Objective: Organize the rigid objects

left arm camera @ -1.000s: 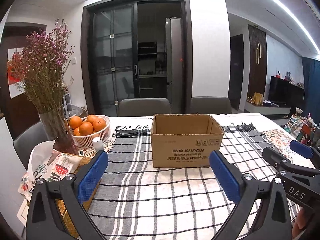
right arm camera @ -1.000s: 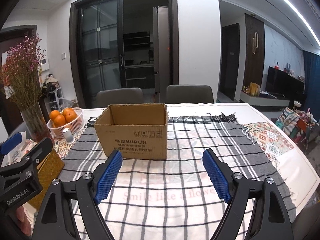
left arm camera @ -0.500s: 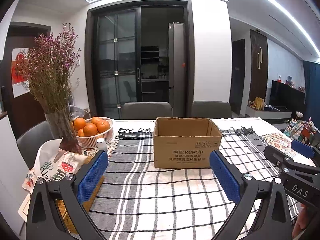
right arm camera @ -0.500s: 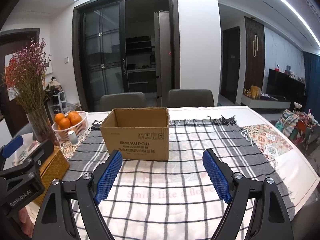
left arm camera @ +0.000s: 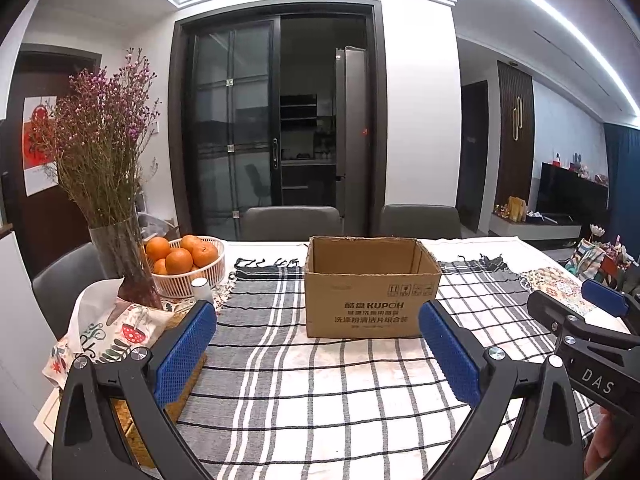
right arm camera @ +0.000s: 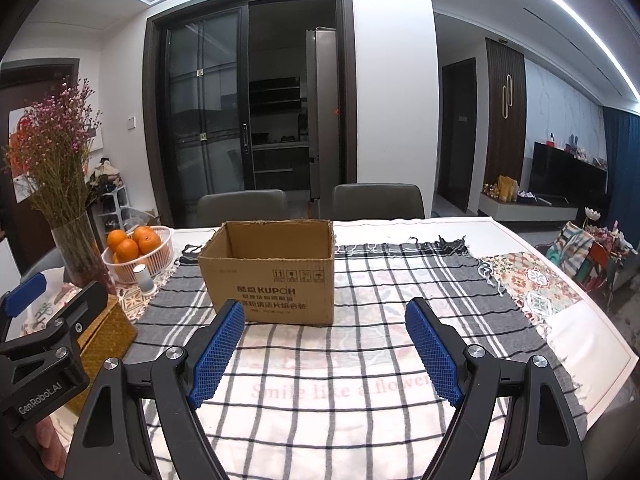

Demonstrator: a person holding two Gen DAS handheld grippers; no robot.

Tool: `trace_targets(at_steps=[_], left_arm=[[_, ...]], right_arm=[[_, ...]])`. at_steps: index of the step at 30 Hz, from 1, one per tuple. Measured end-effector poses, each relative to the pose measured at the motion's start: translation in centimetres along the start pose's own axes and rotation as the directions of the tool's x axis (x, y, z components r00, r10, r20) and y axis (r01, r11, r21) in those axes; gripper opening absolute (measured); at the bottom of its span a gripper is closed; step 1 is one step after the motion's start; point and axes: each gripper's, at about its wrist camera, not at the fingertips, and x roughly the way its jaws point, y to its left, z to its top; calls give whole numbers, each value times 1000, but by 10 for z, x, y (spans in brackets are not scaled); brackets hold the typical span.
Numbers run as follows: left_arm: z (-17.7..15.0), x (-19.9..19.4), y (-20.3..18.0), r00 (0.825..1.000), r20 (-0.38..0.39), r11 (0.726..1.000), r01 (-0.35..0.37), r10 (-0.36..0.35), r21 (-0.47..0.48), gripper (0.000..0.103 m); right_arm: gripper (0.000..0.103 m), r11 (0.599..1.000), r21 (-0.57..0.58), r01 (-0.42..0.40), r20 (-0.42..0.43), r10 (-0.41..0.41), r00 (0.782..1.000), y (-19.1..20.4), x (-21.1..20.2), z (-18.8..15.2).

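Note:
An open-topped brown cardboard box (left arm camera: pixel 372 288) (right arm camera: pixel 272 276) with printed lettering stands on the checked tablecloth (left arm camera: pixel 320 380), mid-table, beyond both grippers. No contents show above its rim. My left gripper (left arm camera: pixel 318 320) hangs open over the cloth in front of the box, blue pads wide apart, nothing between them. My right gripper (right arm camera: pixel 325 318) is likewise open and empty, just short of the box. Each gripper shows in the other's view: the right gripper (left arm camera: pixel 580 340) at the right edge, the left gripper (right arm camera: pixel 48 344) at the left edge.
At the table's left stand a glass vase of dried purple flowers (left arm camera: pixel 120 264), a white basket of oranges (left arm camera: pixel 188 264), a small white bottle (left arm camera: pixel 201 289) and a woven brown box (right arm camera: pixel 106 332). Two grey chairs (left arm camera: pixel 292 222) face the far edge. A patterned cloth (right arm camera: pixel 532 280) lies right.
Both views have drifted only slightly; the box sits a touch lower in the picture. Both grippers stay open and empty.

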Motion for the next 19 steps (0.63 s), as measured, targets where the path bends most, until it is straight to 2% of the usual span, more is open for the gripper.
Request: trace_targets(at_steps=[19], left_arm=[[-1, 0, -1, 1000, -8, 1000, 11, -11, -6, 103]], right_arm=[[84, 1000, 4, -3, 3, 3, 1000, 0, 1, 0]])
